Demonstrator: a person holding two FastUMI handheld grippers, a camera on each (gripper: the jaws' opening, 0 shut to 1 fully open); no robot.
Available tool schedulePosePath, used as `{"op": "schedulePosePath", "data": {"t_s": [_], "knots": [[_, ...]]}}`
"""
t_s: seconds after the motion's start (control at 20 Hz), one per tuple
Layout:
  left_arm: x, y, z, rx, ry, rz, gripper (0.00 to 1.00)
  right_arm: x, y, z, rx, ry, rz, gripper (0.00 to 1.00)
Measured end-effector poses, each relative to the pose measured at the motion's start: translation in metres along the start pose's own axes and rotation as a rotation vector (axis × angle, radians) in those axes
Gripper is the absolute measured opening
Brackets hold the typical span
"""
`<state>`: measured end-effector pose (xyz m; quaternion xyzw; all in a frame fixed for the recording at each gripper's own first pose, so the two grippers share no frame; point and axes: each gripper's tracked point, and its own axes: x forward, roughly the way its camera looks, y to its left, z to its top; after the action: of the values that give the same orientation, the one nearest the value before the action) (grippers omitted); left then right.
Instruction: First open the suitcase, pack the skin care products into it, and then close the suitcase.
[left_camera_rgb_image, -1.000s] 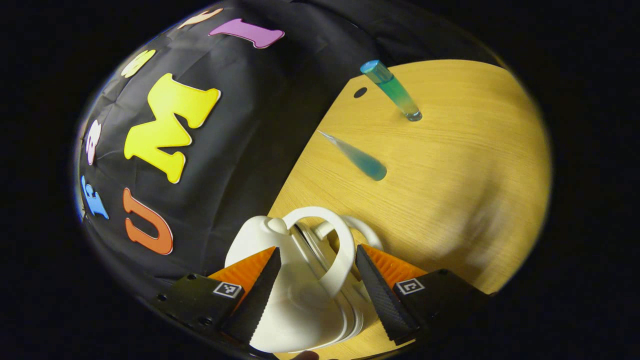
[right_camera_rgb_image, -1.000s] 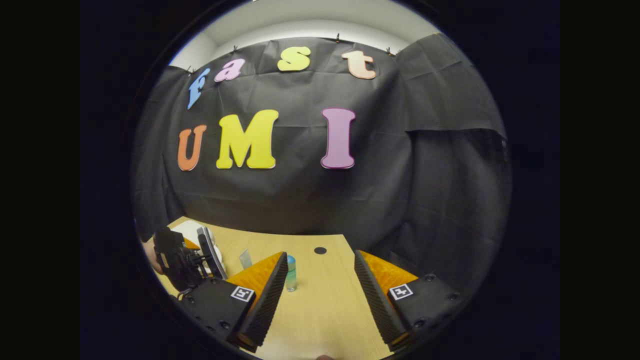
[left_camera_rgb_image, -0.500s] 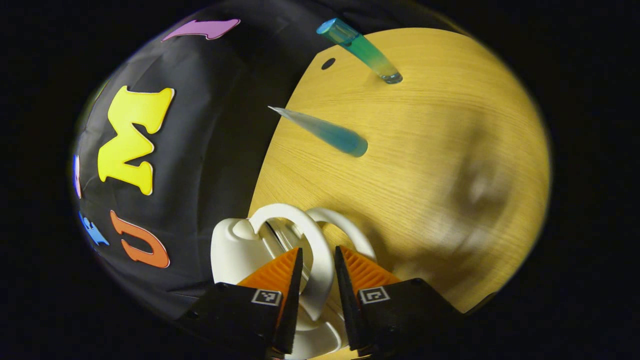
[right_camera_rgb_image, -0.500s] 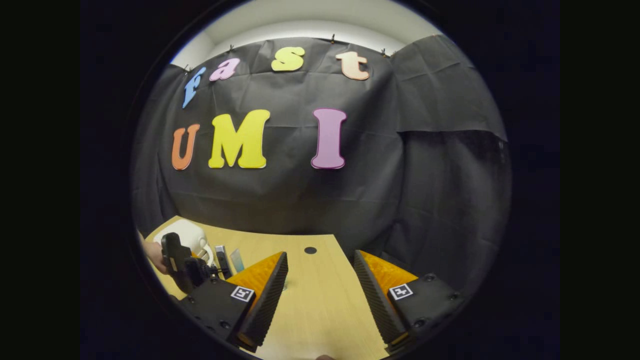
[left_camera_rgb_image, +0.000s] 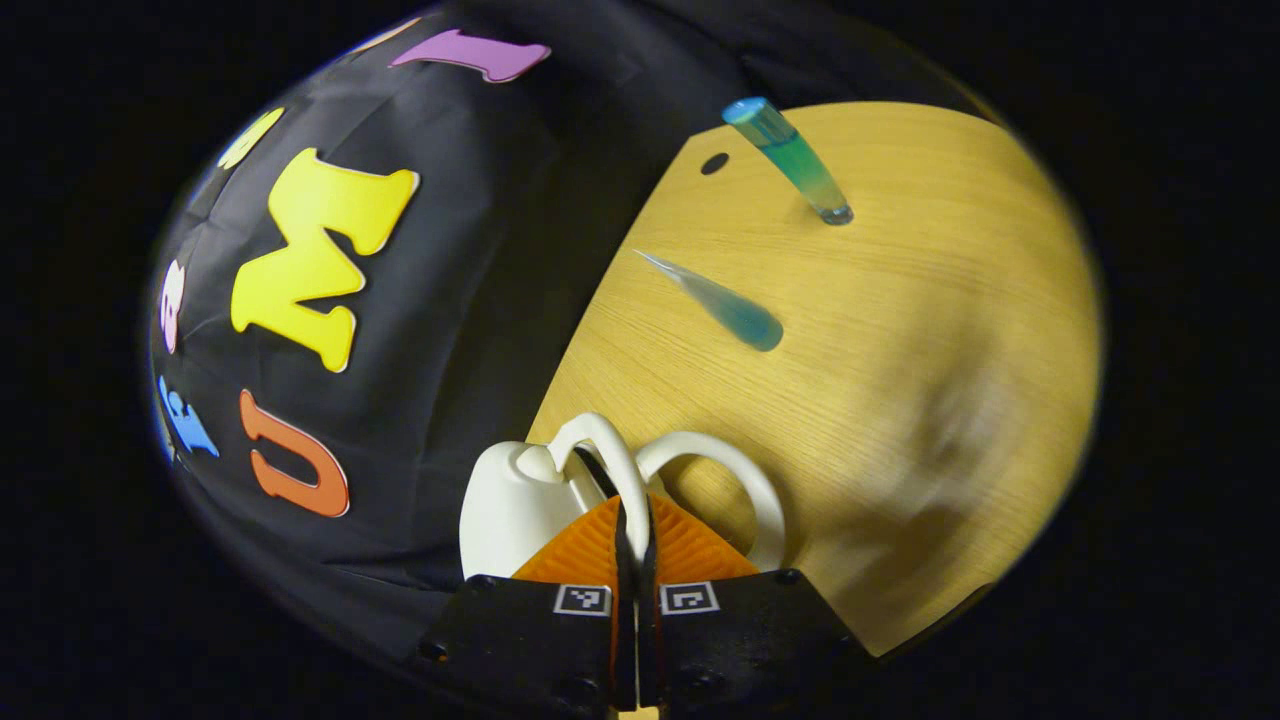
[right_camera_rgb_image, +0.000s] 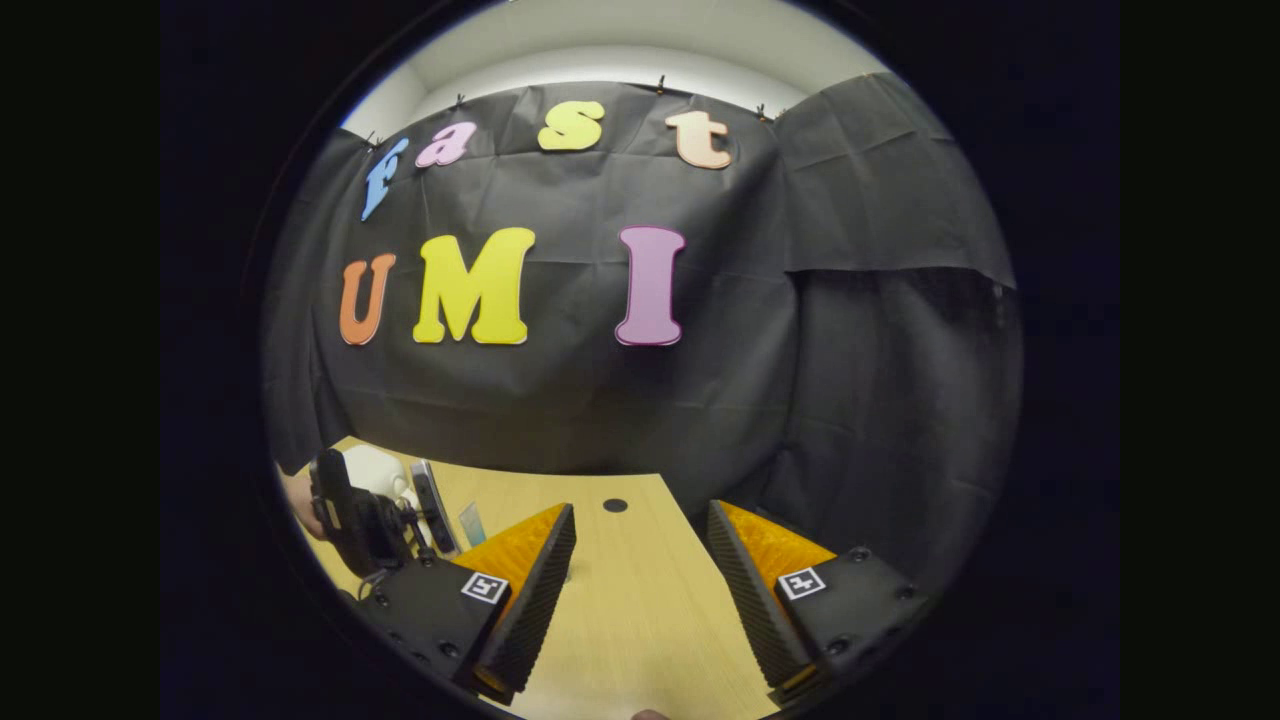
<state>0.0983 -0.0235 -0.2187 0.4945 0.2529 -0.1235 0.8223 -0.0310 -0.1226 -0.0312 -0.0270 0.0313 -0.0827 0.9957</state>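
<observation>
A small white suitcase (left_camera_rgb_image: 505, 495) stands on edge at the near corner of the wooden table (left_camera_rgb_image: 900, 300). It has two loop handles. My left gripper (left_camera_rgb_image: 634, 512) is shut on the nearer handle (left_camera_rgb_image: 600, 445); the other handle (left_camera_rgb_image: 745, 480) hangs free to the right. Farther off stand a teal bottle (left_camera_rgb_image: 790, 165) and a teal tube (left_camera_rgb_image: 730, 310), both upright. My right gripper (right_camera_rgb_image: 640, 520) hovers open above the table with nothing between its fingers. In the right gripper view, the left gripper (right_camera_rgb_image: 355, 520), a hand holding it, the suitcase (right_camera_rgb_image: 375, 468) and the tube (right_camera_rgb_image: 472, 522) sit at the far left.
A small round hole (left_camera_rgb_image: 715, 163) marks the table near its back edge, also seen as the hole (right_camera_rgb_image: 615, 505). The black cloth wall (right_camera_rgb_image: 600, 400) stands close behind the table. Bare wood lies to the right of the bottle and tube.
My left gripper went from open astride the suitcase handle to shut on it. The right gripper stayed open and barely shifted.
</observation>
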Motion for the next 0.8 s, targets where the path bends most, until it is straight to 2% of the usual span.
{"op": "schedulePosePath", "data": {"t_s": [0.2,0.35,0.45,0.6,0.65,0.8], "knots": [[-0.030,0.066,0.004,-0.217,-0.076,0.035,0.03,-0.002,0.025,0.011,-0.013,-0.018,0.048,0.79],[-0.058,0.141,-0.013,-0.397,-0.151,0.106,0.03,-0.002,0.055,0.022,-0.024,-0.028,0.102,0.79],[-0.069,0.195,-0.049,-0.542,-0.183,0.166,0.03,-0.002,0.078,0.033,-0.034,-0.035,0.148,0.79],[-0.073,0.246,-0.107,-0.782,-0.235,0.218,0.03,-0.003,0.108,0.054,-0.065,-0.062,0.204,0.79],[-0.073,0.257,-0.131,-0.840,-0.249,0.231,0.03,-0.002,0.116,0.056,-0.074,-0.063,0.217,0.79],[-0.059,0.285,-0.204,-0.925,-0.271,0.290,0.03,0.000,0.140,0.053,-0.086,-0.033,0.245,0.79]]}}
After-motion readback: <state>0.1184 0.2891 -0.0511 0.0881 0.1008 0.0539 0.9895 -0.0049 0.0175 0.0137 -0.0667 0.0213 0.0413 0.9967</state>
